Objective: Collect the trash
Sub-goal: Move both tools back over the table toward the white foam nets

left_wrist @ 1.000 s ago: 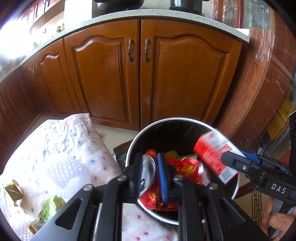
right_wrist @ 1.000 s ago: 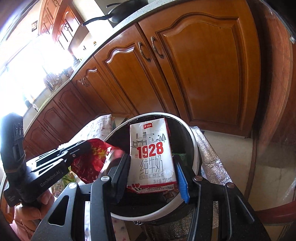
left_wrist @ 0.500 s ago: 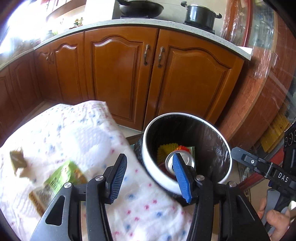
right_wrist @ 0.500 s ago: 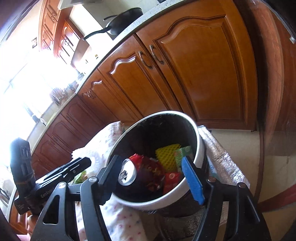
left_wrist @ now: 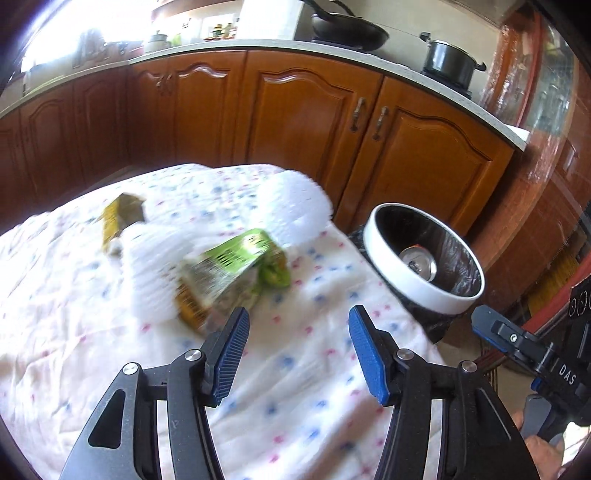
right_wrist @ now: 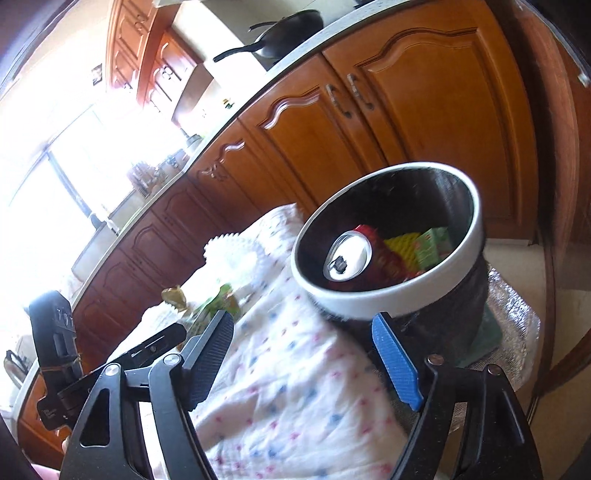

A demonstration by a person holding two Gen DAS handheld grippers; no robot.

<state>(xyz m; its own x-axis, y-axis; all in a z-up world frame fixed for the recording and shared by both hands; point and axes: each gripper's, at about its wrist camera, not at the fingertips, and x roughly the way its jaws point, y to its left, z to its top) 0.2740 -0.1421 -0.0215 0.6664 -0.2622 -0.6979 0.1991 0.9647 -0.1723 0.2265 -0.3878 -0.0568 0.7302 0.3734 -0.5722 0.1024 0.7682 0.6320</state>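
Note:
A white-rimmed bin [left_wrist: 417, 293] [right_wrist: 369, 299] with a black liner holds a silver-topped can [left_wrist: 419, 262] [right_wrist: 347, 258], a red wrapper [right_wrist: 388, 254] and other packets. On the dotted white cloth [left_wrist: 295, 387] [right_wrist: 295, 369] lie a blurred green packet [left_wrist: 236, 258] [right_wrist: 221, 299] and a small yellow-green carton [left_wrist: 123, 218]. My left gripper [left_wrist: 298, 321] hovers over the cloth just right of the green packet, its jaws opening with nothing between them. My right gripper [right_wrist: 302, 325] stands back from the bin's near side, jaws also opening and empty.
Brown wooden cabinets [left_wrist: 314, 122] run behind the bin, under a counter carrying a pan [left_wrist: 349, 33] and a pot [left_wrist: 450, 62]. The bin stands on a silver mat [right_wrist: 513, 314] at the cloth's right edge. A hand [left_wrist: 539, 443] shows at the lower right.
The left gripper let go of the red wrapper and can, the right of the milk carton, over the bin. Both opened; the left swung left over the cloth, the right pulled back.

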